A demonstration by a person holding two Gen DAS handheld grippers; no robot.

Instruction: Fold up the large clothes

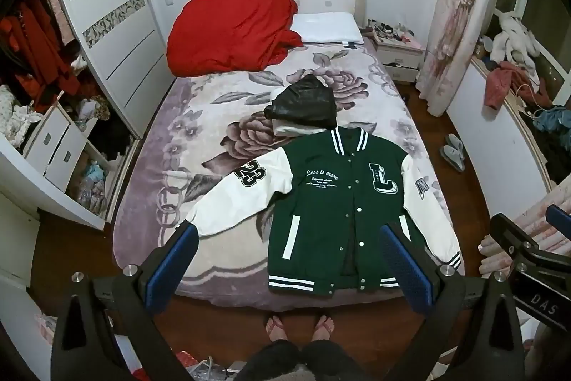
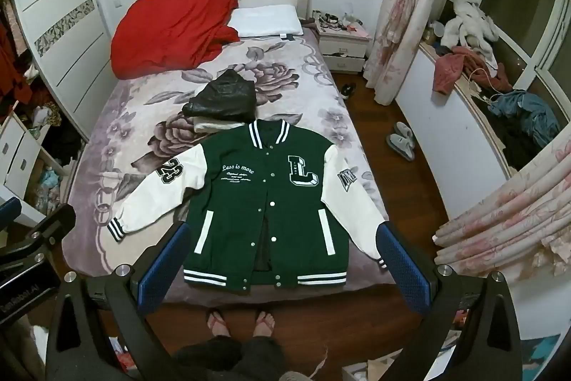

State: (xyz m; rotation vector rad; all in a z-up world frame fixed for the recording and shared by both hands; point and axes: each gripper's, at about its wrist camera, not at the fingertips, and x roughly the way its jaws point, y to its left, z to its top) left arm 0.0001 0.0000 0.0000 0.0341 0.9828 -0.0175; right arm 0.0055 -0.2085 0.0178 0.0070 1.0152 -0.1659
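A green varsity jacket [image 1: 332, 202] [image 2: 271, 202] with white sleeves lies flat, front up, at the near end of the bed [image 1: 150, 202] [image 2: 89, 238]. Its left sleeve spreads out sideways; its right sleeve lies along the body. My left gripper [image 1: 289, 263] hangs high above the bed's near edge, open, nothing between its blue pads [image 1: 171, 270]. My right gripper [image 2: 282, 263] hovers beside it, equally open and empty, framing the jacket's hem. The right gripper [image 1: 528, 238] also shows at the right edge of the left wrist view.
A folded black garment [image 1: 303, 102] [image 2: 225, 99] on a pale one lies just beyond the jacket's collar. A red quilt [image 1: 232, 31] and white pillow [image 1: 326, 27] sit at the headboard. The person's feet [image 1: 299, 327] stand at the bed's foot. Slippers [image 2: 401, 140] lie on the floor right.
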